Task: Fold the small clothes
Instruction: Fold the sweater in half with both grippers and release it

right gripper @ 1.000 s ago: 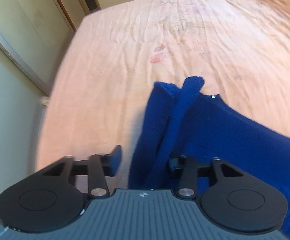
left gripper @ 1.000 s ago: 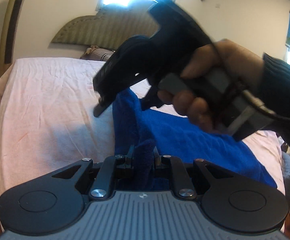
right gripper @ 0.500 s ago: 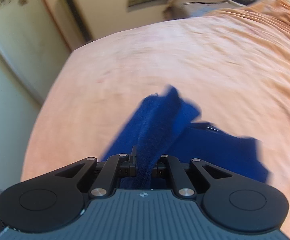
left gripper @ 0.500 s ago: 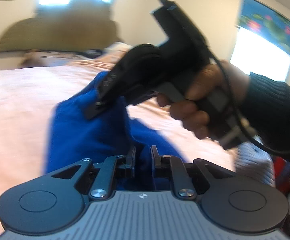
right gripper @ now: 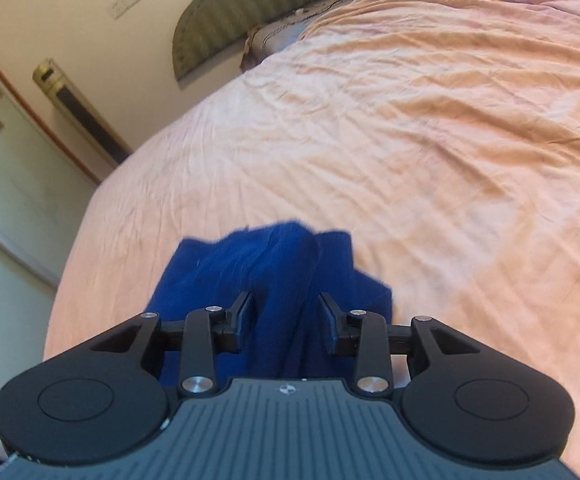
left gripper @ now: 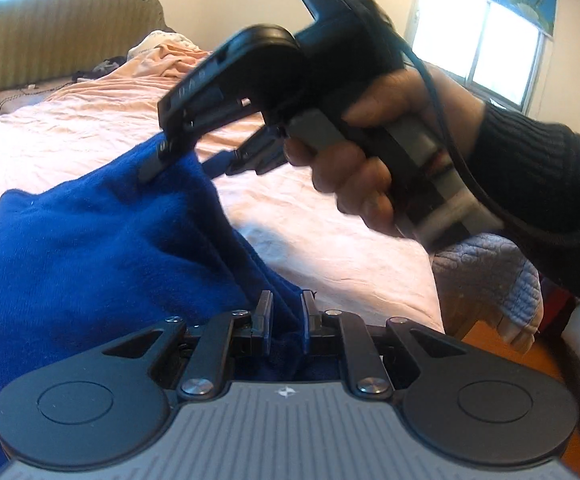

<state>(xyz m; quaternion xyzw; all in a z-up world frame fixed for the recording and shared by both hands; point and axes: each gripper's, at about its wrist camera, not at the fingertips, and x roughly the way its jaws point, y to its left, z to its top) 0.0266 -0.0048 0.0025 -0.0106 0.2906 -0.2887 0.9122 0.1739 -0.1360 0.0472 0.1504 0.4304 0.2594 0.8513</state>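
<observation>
A: We have the bed (right gripper: 430,128) under the blue garment (left gripper: 101,248), which hangs lifted at its near edge.

B: Left tool (left gripper: 285,316) pinches narrow on cloth; right tool (right gripper: 285,320), half-wide, straddles a bunch. We should keep both corners level.

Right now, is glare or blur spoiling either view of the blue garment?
Left wrist view: window blown out, hand slightly smeared, blue garment readable. Right wrist view: even light, garment's far edge blurred, bed sheet sharp.
</observation>
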